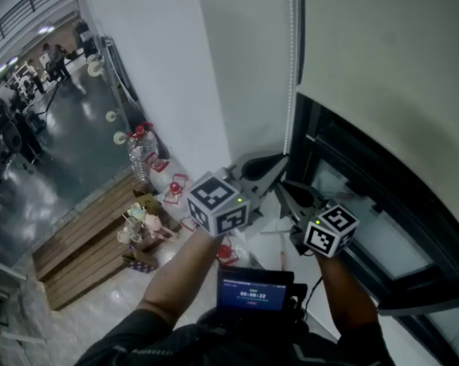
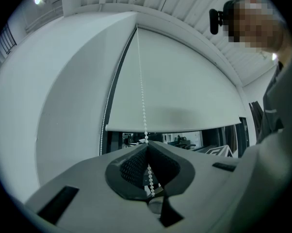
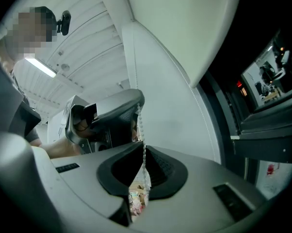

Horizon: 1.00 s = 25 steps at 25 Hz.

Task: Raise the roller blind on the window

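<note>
On the floor at far left, one clear bottle (image 1: 140, 152) with a red cap is standing, its print too small for us to read, and one screen (image 1: 254, 293) below us is showing digits we cannot make out. We are holding two grippers, each carrying one cube of square markers: the left gripper (image 2: 146, 147) is clenching the single white bead chain (image 2: 141, 91), and the right gripper (image 3: 143, 149) is pinching it just below. On the right, one roller blind (image 1: 389, 75) is covering the upper window (image 1: 367, 227).
</note>
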Motion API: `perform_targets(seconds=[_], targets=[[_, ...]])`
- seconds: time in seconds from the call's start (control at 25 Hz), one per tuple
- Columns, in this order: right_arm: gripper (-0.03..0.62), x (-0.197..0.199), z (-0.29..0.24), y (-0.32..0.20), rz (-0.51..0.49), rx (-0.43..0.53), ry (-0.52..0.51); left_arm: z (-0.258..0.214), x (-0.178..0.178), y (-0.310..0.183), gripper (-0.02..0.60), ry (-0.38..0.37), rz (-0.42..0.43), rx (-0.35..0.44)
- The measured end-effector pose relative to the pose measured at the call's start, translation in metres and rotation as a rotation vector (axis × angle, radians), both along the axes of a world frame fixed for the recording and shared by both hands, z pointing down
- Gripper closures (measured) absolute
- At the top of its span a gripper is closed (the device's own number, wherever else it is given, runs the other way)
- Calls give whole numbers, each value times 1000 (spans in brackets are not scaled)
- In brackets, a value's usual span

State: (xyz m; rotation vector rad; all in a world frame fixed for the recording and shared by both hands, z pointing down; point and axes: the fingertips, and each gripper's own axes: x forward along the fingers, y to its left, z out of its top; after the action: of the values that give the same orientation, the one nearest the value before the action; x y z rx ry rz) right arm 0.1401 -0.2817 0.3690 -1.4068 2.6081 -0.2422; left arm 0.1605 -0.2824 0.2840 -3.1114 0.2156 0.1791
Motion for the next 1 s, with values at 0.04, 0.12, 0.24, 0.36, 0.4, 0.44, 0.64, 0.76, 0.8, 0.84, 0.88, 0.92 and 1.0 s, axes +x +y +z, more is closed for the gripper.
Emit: perform_targets(seconds=[0.04, 0.12, 0.24, 0.36, 0.4, 0.44, 0.64, 0.76, 0.8, 0.84, 0.88, 0.92, 1.0], targets=[[580, 1, 1, 1, 3, 0, 1, 1, 0, 0, 578, 1, 1, -3], [580, 3, 0, 3, 21, 8, 32, 0, 0, 0, 578, 2, -2, -1], [545, 13, -4, 6, 68, 13, 129, 0, -2, -4, 578, 4, -18, 3], [544, 26, -17, 14, 92, 39, 183, 1, -6, -5, 578, 10, -23, -9], [537, 33, -28, 17, 104, 63, 173, 2, -7, -5, 578, 15, -21, -11], [531, 40, -41, 18, 118, 90, 155, 2, -7, -4, 578, 19, -17, -14], [531, 44, -131, 28, 112, 258, 89, -2, -3, 7, 578, 23, 2, -8], [532, 25, -174, 31, 68, 340, 67, -4, -3, 16, 578, 30, 19, -10], [531, 19, -181, 29, 58, 356, 71, -2, -4, 17, 578, 30, 23, -9], [531, 13, -185, 25, 51, 365, 80, 0, -4, 18, 578, 28, 27, -9], [531, 8, -187, 20, 49, 368, 92, 2, -5, 19, 578, 26, 31, -8], [531, 5, -188, 17, 53, 368, 104, 3, -5, 20, 578, 24, 34, -5], [546, 1, -190, 15, 65, 369, 113, 3, -8, 25, 578, 16, 30, 13]])
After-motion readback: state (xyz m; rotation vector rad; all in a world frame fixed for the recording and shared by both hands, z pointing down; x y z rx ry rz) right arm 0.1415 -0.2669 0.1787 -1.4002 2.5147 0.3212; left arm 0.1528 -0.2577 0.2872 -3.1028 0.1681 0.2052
